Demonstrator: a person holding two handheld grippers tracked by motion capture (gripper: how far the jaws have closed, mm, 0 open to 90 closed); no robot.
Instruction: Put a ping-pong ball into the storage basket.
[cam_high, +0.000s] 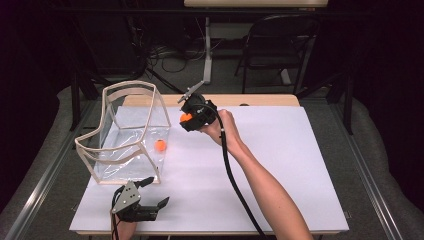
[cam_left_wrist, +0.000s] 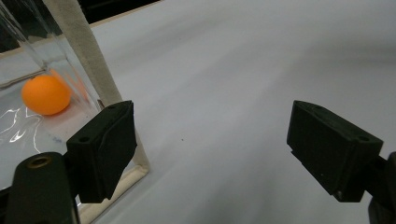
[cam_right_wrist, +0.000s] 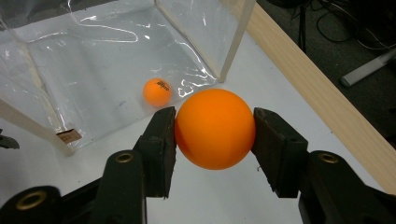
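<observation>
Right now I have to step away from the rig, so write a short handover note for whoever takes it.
Right tool: shut on an orange ball, held above the table beside the clear bag.
Left tool: open, empty, near the bag's front corner.
Done: a second orange ball already lies inside the bag.
Left: probably drop the held ball into the bag and release.

The clear bag (cam_high: 131, 131) stands on the left part of the white sheet (cam_high: 280, 165), with one ball (cam_high: 160, 145) inside it. Just right of the bag, a second ball (cam_high: 185, 117) sits between the right gripper's (cam_high: 187, 118) jaws, above the sheet. The left gripper (cam_high: 156, 192) sits near the bag's front corner.
</observation>
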